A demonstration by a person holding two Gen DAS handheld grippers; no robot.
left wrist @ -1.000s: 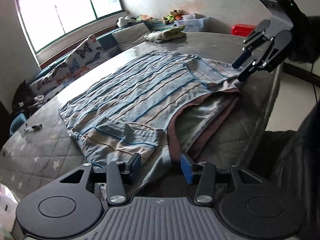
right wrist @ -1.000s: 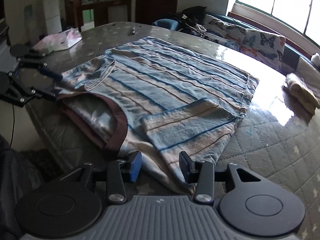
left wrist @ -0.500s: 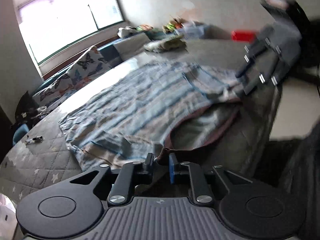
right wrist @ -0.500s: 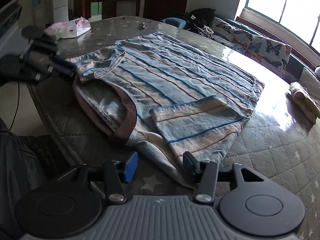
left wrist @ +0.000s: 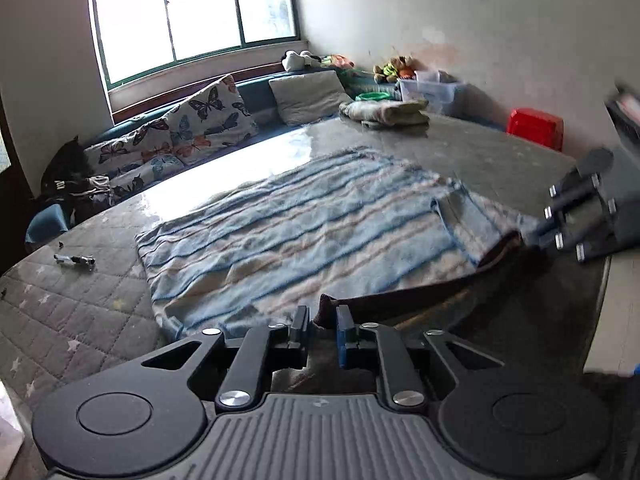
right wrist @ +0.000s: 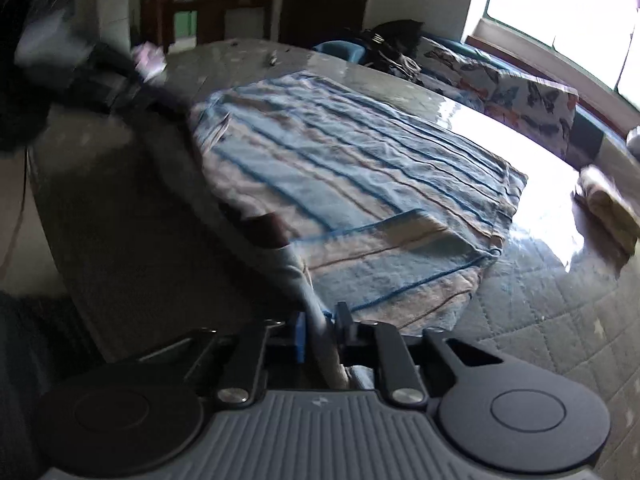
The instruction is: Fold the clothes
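Clamped tight on the near edge of the striped shirt [left wrist: 304,236] – left gripper [left wrist: 322,326] at the brown collar, right gripper [right wrist: 322,326] pinching cloth too – shirt spread across the quilted table [left wrist: 72,320].

A large table [left wrist: 500,160] with a grey quilted, star-dotted cover under a glossy sheet carries everything. In the left wrist view, a blue-and-beige striped shirt [left wrist: 304,236] lies spread across its middle, reaching to the near edge. At the far edge, right of centre, sits a folded pale cloth [left wrist: 384,112]. Far to the left lies a small metallic object [left wrist: 75,259], too small to identify. In the right wrist view, a pinkish bundle [right wrist: 150,60] rests at the far left, blurred.
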